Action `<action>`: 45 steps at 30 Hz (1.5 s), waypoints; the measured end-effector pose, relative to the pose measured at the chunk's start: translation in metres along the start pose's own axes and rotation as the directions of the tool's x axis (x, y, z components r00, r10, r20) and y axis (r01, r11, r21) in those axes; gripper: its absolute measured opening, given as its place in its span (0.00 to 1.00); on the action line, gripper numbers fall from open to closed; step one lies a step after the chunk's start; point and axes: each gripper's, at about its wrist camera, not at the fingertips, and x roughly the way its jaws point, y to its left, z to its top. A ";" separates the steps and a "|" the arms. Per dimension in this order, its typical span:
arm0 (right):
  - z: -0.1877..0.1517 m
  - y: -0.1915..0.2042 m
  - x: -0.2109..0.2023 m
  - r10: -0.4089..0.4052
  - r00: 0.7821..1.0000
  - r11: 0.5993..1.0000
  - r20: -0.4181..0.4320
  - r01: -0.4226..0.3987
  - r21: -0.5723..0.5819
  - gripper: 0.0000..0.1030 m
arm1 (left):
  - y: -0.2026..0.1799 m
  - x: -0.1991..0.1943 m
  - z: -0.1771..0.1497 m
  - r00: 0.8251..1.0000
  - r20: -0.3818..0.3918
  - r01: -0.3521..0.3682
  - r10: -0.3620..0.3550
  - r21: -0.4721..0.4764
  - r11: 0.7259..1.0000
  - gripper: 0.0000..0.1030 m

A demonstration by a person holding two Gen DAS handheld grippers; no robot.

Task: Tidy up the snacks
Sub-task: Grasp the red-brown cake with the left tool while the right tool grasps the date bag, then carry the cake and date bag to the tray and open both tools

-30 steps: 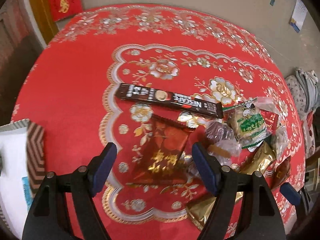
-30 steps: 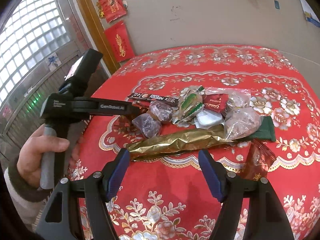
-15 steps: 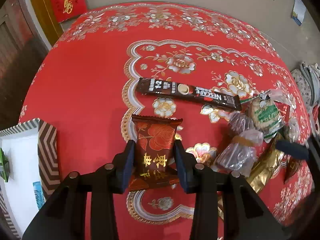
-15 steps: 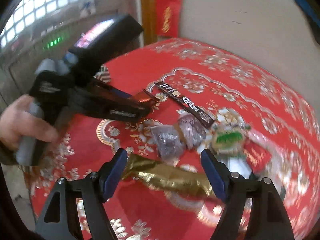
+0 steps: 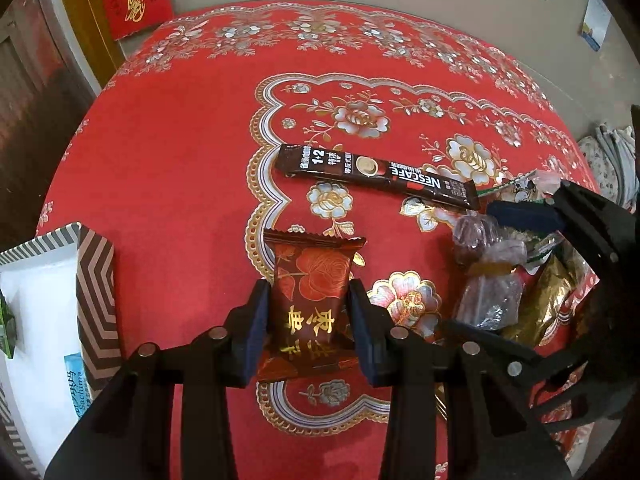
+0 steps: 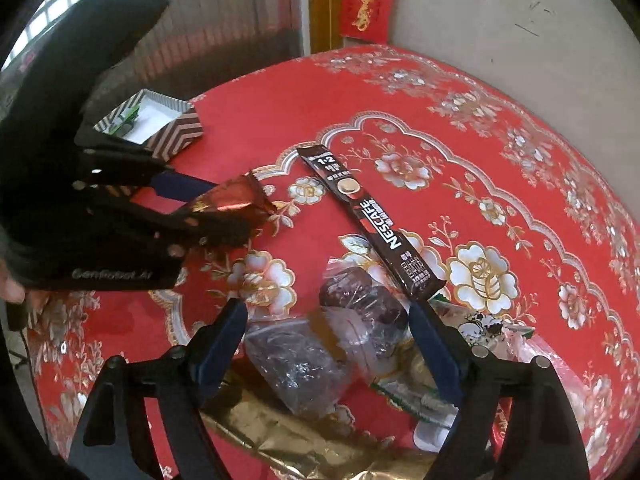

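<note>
striped box (image 5: 94, 300) cut off at left edge, gold wrapper (image 6: 304, 444) half hidden — behind the right fingers (image 6: 218, 346)

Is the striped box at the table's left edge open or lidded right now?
Open. The striped box shows no lid on top; its white interior is exposed, with a green packet inside. How full it is cannot be told.

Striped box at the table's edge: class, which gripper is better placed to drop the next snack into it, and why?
Left. The left gripper is already shut on the dark red rose packet, beside the striped box. The right gripper is opening, over clear-wrapped sweets, holding nothing.
</note>
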 end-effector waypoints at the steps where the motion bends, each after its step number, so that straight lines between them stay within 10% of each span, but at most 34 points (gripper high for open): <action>1: 0.001 0.000 0.001 -0.003 1.000 1.000 0.000 0.003 -0.007 0.83 | 0.000 0.000 0.000 1.000 -0.001 0.000 0.000 -0.001 1.000 0.36; 21: 0.000 -0.002 0.010 0.029 0.996 0.993 -0.090 -0.039 -0.112 0.84 | 0.003 -0.002 -0.002 1.000 -0.011 0.011 -0.011 -0.002 1.000 0.36; 45: -0.030 0.024 -0.051 -0.091 0.989 0.975 0.119 0.064 0.212 0.80 | 0.002 -0.009 -0.008 0.999 0.020 0.046 -0.045 -0.040 0.998 0.36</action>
